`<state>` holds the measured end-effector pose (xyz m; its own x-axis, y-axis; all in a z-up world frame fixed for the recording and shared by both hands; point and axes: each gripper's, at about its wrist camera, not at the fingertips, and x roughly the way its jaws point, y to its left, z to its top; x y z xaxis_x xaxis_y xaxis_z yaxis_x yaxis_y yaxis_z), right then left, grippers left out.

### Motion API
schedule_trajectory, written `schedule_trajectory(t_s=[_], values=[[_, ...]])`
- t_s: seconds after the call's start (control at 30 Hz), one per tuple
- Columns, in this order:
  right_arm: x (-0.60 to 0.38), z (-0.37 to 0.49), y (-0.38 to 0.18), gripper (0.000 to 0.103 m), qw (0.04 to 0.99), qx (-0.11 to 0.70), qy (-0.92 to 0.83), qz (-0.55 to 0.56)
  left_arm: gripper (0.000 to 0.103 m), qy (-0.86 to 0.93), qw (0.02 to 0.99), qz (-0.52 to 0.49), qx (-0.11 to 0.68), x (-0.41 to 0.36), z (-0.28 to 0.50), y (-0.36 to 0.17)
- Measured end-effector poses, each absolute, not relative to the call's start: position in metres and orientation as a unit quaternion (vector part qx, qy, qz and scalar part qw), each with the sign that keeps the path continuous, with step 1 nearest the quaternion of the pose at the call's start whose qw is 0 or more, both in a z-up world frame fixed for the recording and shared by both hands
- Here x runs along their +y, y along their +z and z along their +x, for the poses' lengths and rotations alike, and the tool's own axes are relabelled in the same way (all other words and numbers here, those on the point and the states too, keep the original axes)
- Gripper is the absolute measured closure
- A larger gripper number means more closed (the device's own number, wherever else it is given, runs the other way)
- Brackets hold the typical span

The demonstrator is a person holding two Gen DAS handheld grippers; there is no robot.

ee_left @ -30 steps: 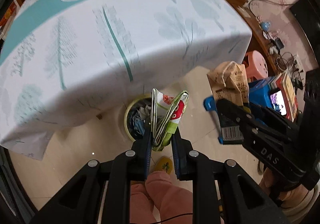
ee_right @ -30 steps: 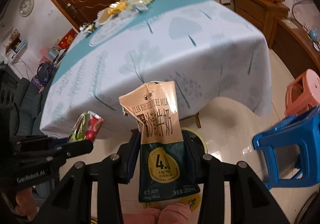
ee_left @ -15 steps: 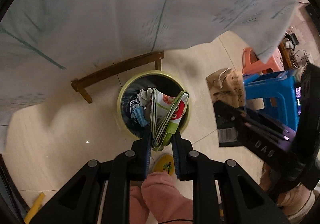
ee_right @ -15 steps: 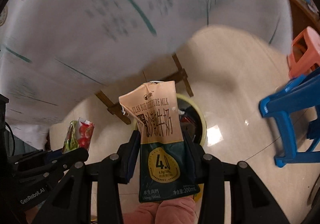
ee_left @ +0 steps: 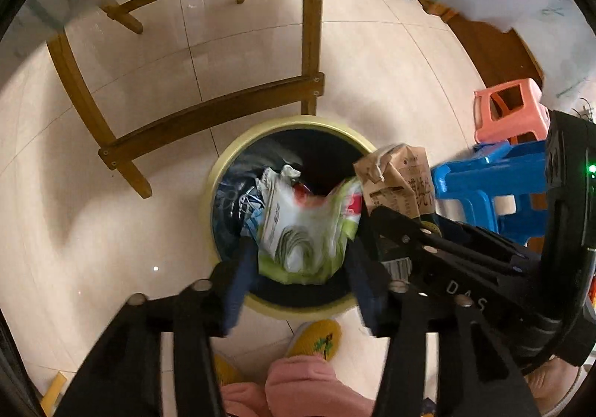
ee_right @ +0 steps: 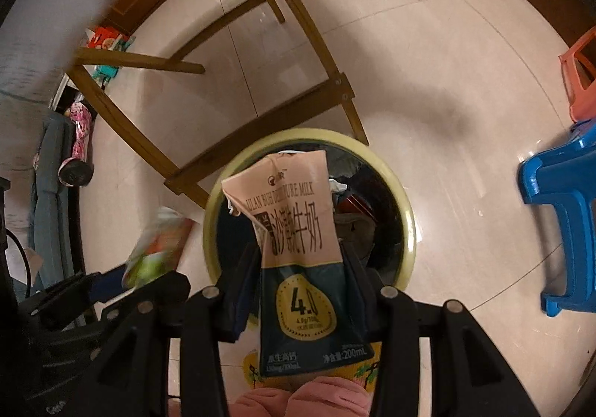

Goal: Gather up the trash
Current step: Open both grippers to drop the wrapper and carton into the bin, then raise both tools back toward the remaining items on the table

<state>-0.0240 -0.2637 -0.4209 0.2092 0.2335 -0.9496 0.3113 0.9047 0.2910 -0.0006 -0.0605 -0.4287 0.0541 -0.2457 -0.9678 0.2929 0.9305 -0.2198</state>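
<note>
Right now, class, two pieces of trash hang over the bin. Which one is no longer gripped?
The green-and-white wrapper: the left gripper has opened around it. The milk carton sits clamped in the right gripper, above the bin.

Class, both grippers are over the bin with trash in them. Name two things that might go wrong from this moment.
1. The left gripper has opened and the blurred green-and-white snack wrapper sits near the round yellow-rimmed bin's near rim; it may catch there or spill out.
2. The right gripper holds the tan-and-teal milk carton close beside the left; they might collide, or the carton may drop outside.
</note>
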Motion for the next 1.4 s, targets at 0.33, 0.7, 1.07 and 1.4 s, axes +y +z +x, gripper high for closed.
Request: schedule_trajectory(t_s=[0.33,0.7,1.07,1.4], values=[[-0.274,-0.02,-0.424,0.035,0.755,0.616,-0.025,0.225,0.016,-0.178,0.736,0.004,0.653,-0.041,0.008,-0.43],[-0.255,-0.031,-0.358,0.035,0.771,0.601,-0.039,0.209,0.014,-0.145,0.745,-0.003,0.651,-0.018,-0.03,-0.354],[-0.225,-0.056,-0.219,0.035,0.794,0.576,-0.063,0.183,0.014,-0.149,0.757,-0.013,0.636,0.017,-0.044,-0.205],[-0.18,-0.061,-0.063,0.035,0.841,0.521,-0.066,0.13,0.014,-0.182,0.803,-0.018,0.566,0.053,-0.02,-0.049]])
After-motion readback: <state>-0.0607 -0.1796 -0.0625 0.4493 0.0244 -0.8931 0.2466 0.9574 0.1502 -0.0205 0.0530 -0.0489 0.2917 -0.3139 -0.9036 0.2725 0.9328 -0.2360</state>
